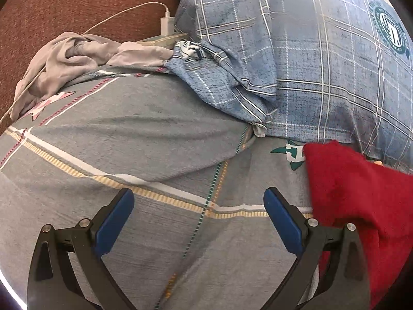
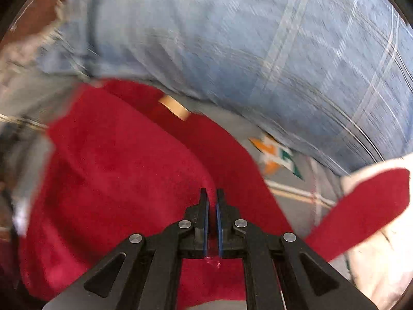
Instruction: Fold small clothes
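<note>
A red fleece garment (image 2: 124,175) lies on the grey patterned bedsheet (image 1: 129,134). My right gripper (image 2: 212,193) is shut on a fold of the red garment and holds it raised; the view is blurred by motion. A tan label (image 2: 174,108) shows on the garment's far edge. A red strap-like part (image 2: 361,206) hangs at the right. In the left wrist view the red garment (image 1: 361,196) sits at the right. My left gripper (image 1: 198,204) is open and empty over the sheet, just left of the garment.
A blue plaid quilt (image 1: 309,51) is heaped at the back right. A crumpled grey garment (image 1: 69,56) lies at the back left by a white charger and cable (image 1: 165,23). A brown headboard (image 1: 64,7) stands behind. White cloth (image 2: 382,258) lies at the right.
</note>
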Available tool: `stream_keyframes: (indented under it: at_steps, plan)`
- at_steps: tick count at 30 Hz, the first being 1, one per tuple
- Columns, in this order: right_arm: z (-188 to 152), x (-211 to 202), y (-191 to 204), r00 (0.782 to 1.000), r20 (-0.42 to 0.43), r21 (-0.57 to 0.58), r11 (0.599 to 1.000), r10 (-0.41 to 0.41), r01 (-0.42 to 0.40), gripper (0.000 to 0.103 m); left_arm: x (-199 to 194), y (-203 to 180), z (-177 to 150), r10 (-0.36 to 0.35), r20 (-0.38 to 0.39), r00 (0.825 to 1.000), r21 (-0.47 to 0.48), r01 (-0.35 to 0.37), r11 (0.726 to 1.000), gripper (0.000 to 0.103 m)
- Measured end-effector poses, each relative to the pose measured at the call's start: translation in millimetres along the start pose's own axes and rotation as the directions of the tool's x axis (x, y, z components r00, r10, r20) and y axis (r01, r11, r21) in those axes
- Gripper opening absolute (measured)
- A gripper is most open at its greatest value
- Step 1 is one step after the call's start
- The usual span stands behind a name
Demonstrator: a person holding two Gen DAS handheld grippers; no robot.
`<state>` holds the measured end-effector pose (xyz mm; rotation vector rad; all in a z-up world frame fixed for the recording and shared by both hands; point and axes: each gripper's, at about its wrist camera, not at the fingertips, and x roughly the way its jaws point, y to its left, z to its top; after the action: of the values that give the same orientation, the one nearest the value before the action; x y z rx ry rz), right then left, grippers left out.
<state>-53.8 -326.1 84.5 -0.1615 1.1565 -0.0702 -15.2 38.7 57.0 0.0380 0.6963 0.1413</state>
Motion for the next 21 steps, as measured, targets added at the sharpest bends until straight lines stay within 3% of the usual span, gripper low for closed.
stream_keyframes:
  at_steps: [2,4,6,8,14,17,19,20,21]
  plan:
    - [-4,16,-6,0.999,-0.018,0.034,0.999,-0.028,0.029,0.011,1,-3,0,-0.008,-0.003,1.000,0.007,0.008,1.000,0.101]
    - [-3,18,1,0.998,-0.014,0.066,0.996,-0.056,0.057,0.028,0,-4,-2,-0.020,-0.001,1.000,0.013,0.020,1.000,0.101]
    - [1,4,20,0.998,0.048,0.056,0.998,-0.032,0.029,0.048,-1,-6,-2,-0.050,0.001,0.999,0.019,0.050,0.999,0.101]
    - [3,-13,40,0.992,0.126,0.020,1.000,0.019,-0.022,0.054,-4,-9,-2,-0.075,0.005,0.997,0.029,0.075,0.997,0.101]
    - [18,-22,136,0.928,0.219,-0.175,0.948,0.300,-0.265,0.054,-4,-16,-2,-0.043,0.012,0.999,0.072,0.042,0.997,0.101]
    - [21,-13,174,0.898,0.170,-0.218,0.904,0.406,-0.368,0.053,-4,-9,2,-0.024,0.020,1.000,0.052,0.023,0.998,0.101]
    - [16,-9,189,0.838,0.116,-0.177,0.841,0.533,-0.511,0.053,-4,-1,3,-0.016,0.023,1.000,0.031,0.015,0.999,0.101]
    - [15,-5,194,0.824,0.107,-0.163,0.828,0.556,-0.537,0.053,-4,2,5,-0.012,0.024,1.000,0.018,0.012,1.000,0.101]
    - [15,0,200,0.833,0.107,-0.164,0.836,0.542,-0.523,0.053,-3,5,6,-0.011,0.023,1.000,0.008,0.011,1.000,0.101]
